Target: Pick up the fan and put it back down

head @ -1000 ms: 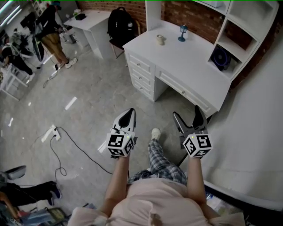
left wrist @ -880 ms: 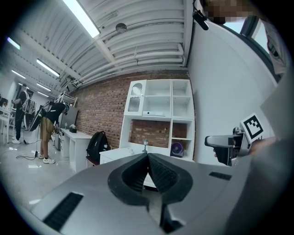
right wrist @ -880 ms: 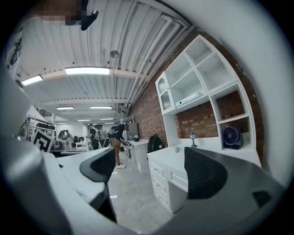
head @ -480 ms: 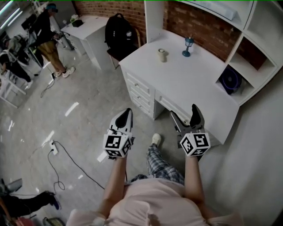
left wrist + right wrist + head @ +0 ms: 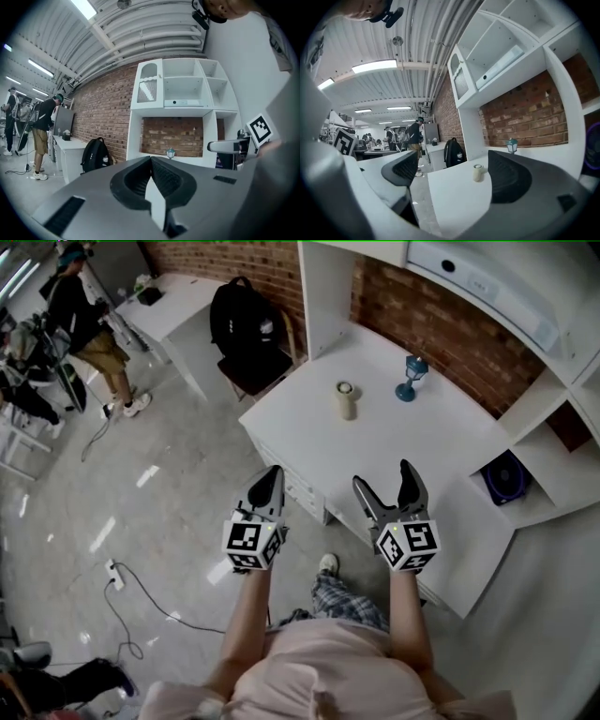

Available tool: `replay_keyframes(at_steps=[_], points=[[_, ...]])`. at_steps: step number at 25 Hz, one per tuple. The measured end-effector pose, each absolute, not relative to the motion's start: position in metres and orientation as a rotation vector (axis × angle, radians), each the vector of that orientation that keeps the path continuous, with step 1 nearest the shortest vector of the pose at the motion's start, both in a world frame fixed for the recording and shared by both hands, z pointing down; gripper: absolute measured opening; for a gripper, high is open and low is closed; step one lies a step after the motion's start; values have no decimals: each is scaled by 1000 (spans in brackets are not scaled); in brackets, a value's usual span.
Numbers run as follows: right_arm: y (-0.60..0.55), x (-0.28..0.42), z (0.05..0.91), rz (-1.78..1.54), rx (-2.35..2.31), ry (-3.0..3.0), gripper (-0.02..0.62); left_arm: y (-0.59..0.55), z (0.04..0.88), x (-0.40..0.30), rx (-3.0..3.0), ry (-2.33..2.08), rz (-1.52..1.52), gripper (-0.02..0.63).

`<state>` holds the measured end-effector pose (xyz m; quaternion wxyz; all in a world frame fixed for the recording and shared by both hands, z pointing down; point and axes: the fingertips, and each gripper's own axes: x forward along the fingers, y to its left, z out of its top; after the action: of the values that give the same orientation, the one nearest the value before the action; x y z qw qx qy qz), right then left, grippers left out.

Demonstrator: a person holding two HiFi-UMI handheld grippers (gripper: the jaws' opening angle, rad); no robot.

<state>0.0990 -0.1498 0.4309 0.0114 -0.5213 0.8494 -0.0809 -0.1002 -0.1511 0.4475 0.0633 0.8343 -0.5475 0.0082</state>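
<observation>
The fan [image 5: 506,478] is small, round and dark blue; it stands in the low side cubby of the white desk [image 5: 403,456], at the right of the head view. Only its purple rim [image 5: 594,151] shows at the far right of the right gripper view. My right gripper [image 5: 388,489] hangs open above the desk's front edge, well short of the fan, with nothing between its jaws. My left gripper [image 5: 267,486] is shut and empty, hovering off the desk's left front corner. In the left gripper view its jaws [image 5: 151,176] meet.
A cream cylinder [image 5: 346,400] and a blue lantern ornament [image 5: 410,378] stand on the desk top. A black backpack [image 5: 243,322] rests on a chair behind the desk's left corner. People [image 5: 80,320] stand at far left. A power strip with cable [image 5: 116,575] lies on the floor.
I have stepped closer to the desk: both grippers now reach its front edge, and the fan has slid lower and further right in the head view. Jaw states are unchanged.
</observation>
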Motion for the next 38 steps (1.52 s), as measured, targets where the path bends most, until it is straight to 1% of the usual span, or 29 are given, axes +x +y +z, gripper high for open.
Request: replay_keyframes(at_steps=[9,26,32,38], points=[[-252,99,453,-279,-1656,2688,462,-259,464,-86,2523,-1627,57,28],[-369,80,484,-445,-1757,2700,460,-382,467,-75,2546,-1536,93,28],[-422,63,512,-518,-1786,2773,460,-436,483,-62,2533,-1514,121,28],[-466,64,554,-611,-1880,2795,460,-477,508,-48,2493,-1510,127,28]])
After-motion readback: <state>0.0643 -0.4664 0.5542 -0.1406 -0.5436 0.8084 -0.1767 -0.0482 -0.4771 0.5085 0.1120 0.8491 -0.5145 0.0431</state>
